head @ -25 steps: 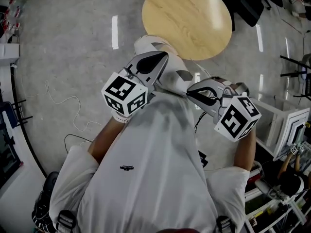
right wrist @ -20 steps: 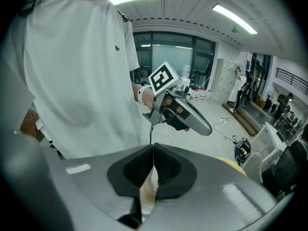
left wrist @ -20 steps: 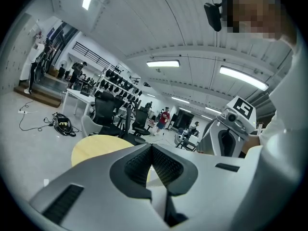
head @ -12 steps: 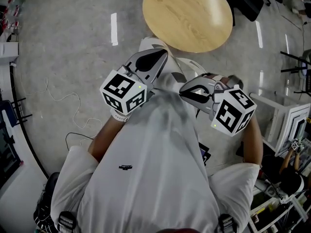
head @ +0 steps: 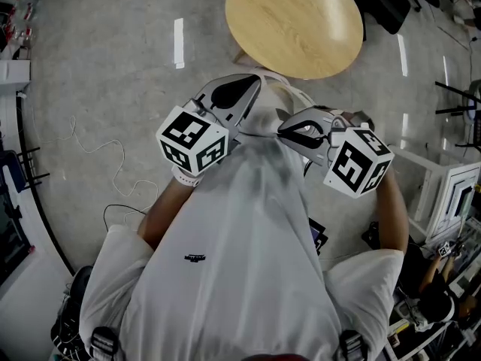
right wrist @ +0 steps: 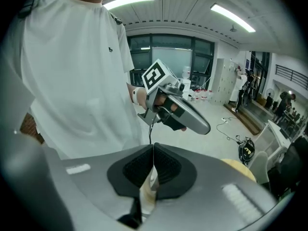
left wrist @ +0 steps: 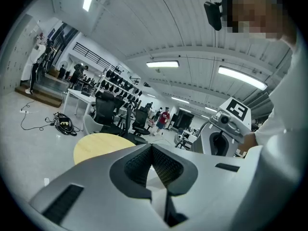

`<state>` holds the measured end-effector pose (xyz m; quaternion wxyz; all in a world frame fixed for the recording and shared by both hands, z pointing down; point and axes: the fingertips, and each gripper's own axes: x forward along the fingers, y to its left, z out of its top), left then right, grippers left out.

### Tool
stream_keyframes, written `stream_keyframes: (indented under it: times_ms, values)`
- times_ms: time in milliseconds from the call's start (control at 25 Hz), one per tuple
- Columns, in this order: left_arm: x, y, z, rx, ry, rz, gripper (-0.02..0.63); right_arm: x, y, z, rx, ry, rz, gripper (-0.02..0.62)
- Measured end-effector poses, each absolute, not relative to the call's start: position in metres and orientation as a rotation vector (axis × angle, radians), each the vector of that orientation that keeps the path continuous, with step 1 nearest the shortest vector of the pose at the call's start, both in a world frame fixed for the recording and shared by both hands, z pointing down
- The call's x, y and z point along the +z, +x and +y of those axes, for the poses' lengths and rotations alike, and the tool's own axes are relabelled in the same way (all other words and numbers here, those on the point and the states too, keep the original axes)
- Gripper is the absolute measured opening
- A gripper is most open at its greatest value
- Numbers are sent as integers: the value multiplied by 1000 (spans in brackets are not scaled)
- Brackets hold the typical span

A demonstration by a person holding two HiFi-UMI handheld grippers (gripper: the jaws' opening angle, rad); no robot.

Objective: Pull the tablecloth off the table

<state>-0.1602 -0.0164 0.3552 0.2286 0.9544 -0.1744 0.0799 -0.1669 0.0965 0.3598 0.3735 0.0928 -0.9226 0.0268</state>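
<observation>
The round wooden table (head: 297,25) stands bare on the grey floor ahead of me. The white tablecloth (head: 264,120) is bunched between the two grippers, close to my chest and clear of the tabletop. My left gripper (head: 254,85) is shut, and a fold of the cloth (left wrist: 155,176) shows behind its pads. My right gripper (head: 282,131) is shut too, pinching a strip of cloth (right wrist: 148,189). The two gripper tips sit close together. In the left gripper view the table (left wrist: 98,146) lies beyond the left gripper (left wrist: 151,148). The right gripper (right wrist: 154,150) points at the left gripper (right wrist: 175,110).
Loose cables (head: 101,156) trail over the floor at the left. A white rack (head: 440,190) stands at the right, and black chairs (head: 391,6) crowd behind the table. A white desk edge (head: 19,224) curves along the left side.
The right gripper has moved left toward the left gripper. The cloth that reached near the table's edge has been drawn back toward my body.
</observation>
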Motion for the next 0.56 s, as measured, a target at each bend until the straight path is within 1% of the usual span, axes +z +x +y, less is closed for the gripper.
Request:
stream_keyframes:
  times_ms: [360,560]
  values:
    - [354,-161,-17,228,2635,-461,8,367,-173,96,115,227,-2376,12]
    - [356,-154,-16,232,2633,-451,8,367,-164,95,125,233,-2376,12]
